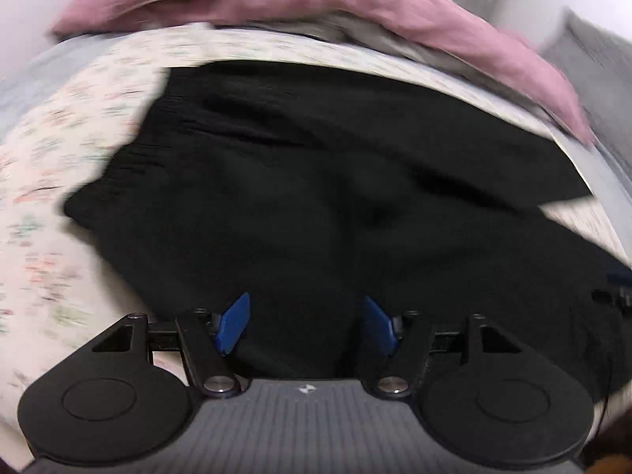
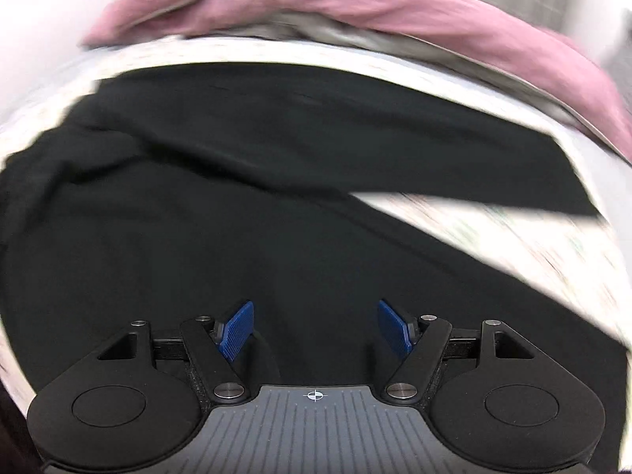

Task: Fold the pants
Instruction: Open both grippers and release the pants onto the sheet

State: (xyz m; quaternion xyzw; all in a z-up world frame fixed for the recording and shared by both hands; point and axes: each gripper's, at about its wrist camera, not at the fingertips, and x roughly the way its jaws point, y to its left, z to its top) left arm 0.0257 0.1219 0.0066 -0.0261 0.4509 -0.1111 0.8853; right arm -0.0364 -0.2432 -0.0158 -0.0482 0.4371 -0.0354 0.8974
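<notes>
Black pants (image 1: 316, 181) lie spread on a bed with a white patterned sheet (image 1: 59, 197). In the left wrist view the waistband end is at the upper left and two legs run to the right. My left gripper (image 1: 308, 324) is open, its blue pads (image 1: 235, 324) wide apart just above the near edge of the cloth. In the right wrist view the pants (image 2: 237, 197) fill the middle, the legs parting toward the right over the sheet (image 2: 493, 237). My right gripper (image 2: 316, 330) is open and empty over the black cloth. Both views are motion blurred.
A pink blanket (image 1: 355, 4) lies bunched along the far side of the bed, with grey fabric under it; it also shows in the right wrist view (image 2: 395, 4). A grey cushion (image 1: 592, 59) stands at the far right.
</notes>
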